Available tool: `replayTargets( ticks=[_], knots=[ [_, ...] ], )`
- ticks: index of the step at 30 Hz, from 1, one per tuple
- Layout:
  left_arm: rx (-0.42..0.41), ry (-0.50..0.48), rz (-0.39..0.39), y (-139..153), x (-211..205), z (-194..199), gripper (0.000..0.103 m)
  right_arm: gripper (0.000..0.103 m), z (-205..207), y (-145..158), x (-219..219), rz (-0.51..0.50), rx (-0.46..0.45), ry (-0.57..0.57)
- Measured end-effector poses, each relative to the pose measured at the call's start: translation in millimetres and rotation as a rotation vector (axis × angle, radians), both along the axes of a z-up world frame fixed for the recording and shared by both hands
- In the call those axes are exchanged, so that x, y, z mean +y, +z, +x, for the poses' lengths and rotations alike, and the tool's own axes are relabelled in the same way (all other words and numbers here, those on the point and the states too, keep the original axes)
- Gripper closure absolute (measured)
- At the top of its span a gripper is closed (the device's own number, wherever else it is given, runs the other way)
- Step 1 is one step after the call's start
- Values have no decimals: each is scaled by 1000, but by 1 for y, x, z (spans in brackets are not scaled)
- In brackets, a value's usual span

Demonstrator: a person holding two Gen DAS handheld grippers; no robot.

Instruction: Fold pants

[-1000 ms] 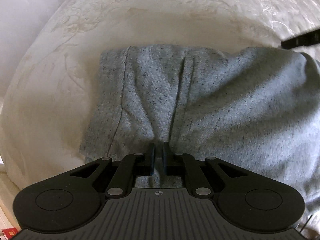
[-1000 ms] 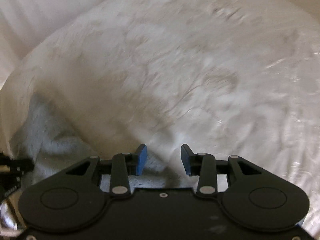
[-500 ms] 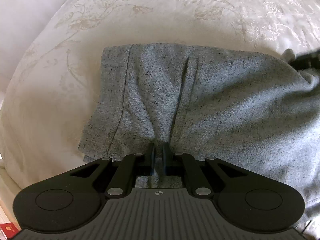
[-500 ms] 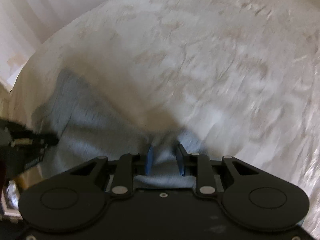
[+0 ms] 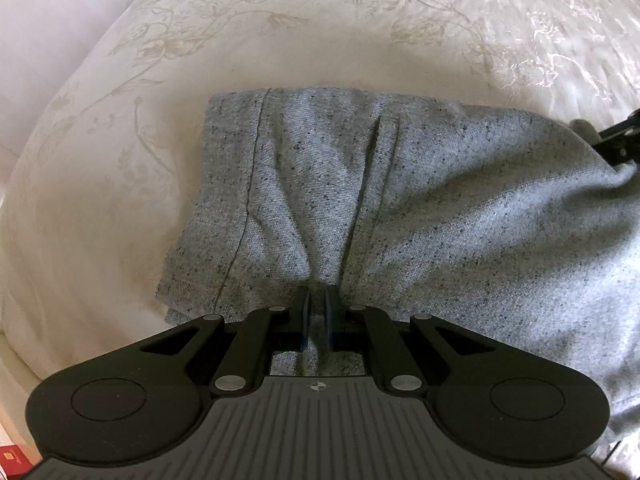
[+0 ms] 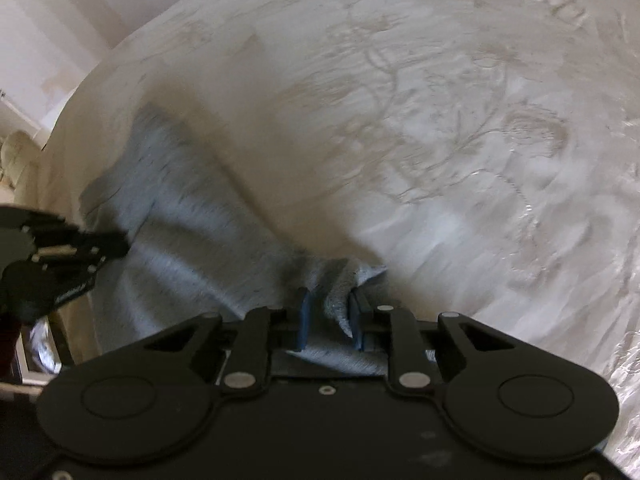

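Grey pants [image 5: 420, 208] on floral bedspread [image 5: 120, 184], both grippers' jaws pinching fabric

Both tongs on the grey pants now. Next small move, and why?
Probably lift both together and carry the edge forward. The left tongs are shut on the pants; the right tongs pinch a bunched corner; the far cloth lies flat on the bedspread.

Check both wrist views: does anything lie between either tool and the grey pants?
Nothing visible does. The left tool is already shut on the pants, and the right tool grips another bunch of that fabric over the bedspread.
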State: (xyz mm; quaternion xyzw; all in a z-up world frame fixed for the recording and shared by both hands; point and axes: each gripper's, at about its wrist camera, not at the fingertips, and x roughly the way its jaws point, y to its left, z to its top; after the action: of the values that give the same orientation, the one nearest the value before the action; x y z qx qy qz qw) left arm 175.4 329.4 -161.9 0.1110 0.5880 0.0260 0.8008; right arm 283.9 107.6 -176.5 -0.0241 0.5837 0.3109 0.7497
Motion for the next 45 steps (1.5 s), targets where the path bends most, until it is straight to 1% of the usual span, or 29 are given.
replayTargets(
  ticks=[2,5,9,11,13,14,16,17,18,19,20,21,22,23,24,27,29,30,32,33,34,35,36,37,38,39,41,43,45],
  knots=[
    [0,-2,4,-1,-1,0,95,79,1,-6,3,7,16,-5],
    [2,0,1,0,-1,1,95,79,11,-16,2,33,35,-44],
    [1,1,-5,0,1,1,95,79,24,-25,-5,89,97,-140],
    [0,1,-3,0,0,1,95,85,25,-29,-11,110,125,-182],
    [-2,1,-1,-1,0,1,95,98,22,-29,-15,108,133,-195],
    [-3,-1,0,-1,-1,0,95,99,20,-27,-18,105,129,-193],
    [-5,-4,-1,-1,-1,0,95,100,13,-17,-18,110,90,-191],
    [-6,-5,-2,-1,-1,-1,95,100,9,-9,-21,124,65,-213],
    [-6,-6,-4,1,0,-1,95,101,7,0,-24,138,28,-248],
    [-5,-3,-8,2,0,-2,95,101,6,10,-31,142,-29,-314],
    [-3,1,-12,3,1,-3,95,101,6,16,-43,147,-59,-410],
    [-1,5,-17,4,2,-4,95,102,8,16,-56,158,-57,-510],
    [1,4,-19,4,2,-5,95,102,11,10,-65,172,-28,-586],
    [8,-5,-12,5,1,-6,95,102,13,2,-67,165,8,-610],
    [16,-14,-5,6,1,-7,95,102,13,-1,-63,143,3,-601],
    [41,-32,17,16,-3,-5,94,101,7,5,-41,83,-62,-481],
    [6,-27,-18,32,-4,2,94,101,5,7,-32,64,-87,-448],
    [-29,-17,-30,40,-4,9,94,101,7,7,-34,51,-93,-447],
    [-77,18,-36,47,-2,26,94,101,11,4,-35,32,-95,-457],
    [-75,41,-38,45,0,33,94,101,14,0,-33,24,-94,-464],
    [-56,70,-35,39,5,39,94,101,14,-2,-33,15,-98,-469],
    [-17,95,-16,30,10,42,93,101,14,-3,-35,6,-103,-475],
    [50,115,19,15,15,43,93,101,15,-5,-34,0,-106,-486],
    [91,116,32,3,21,39,93,100,13,-3,-36,-1,-111,-505],
    [85,99,34,0,23,33,93,100,11,-1,-39,-3,-118,-533],
    [63,62,44,2,23,25,93,99,8,4,-43,-8,-133,-567],
    [68,7,70,4,17,16,93,99,-5,17,-53,-1,-155,-621],
    [65,5,65,9,14,11,93,98,-21,28,-61,11,-160,-655],
    [26,9,40,20,12,10,93,98,-45,37,-65,-3,-156,-658]
  ],
)
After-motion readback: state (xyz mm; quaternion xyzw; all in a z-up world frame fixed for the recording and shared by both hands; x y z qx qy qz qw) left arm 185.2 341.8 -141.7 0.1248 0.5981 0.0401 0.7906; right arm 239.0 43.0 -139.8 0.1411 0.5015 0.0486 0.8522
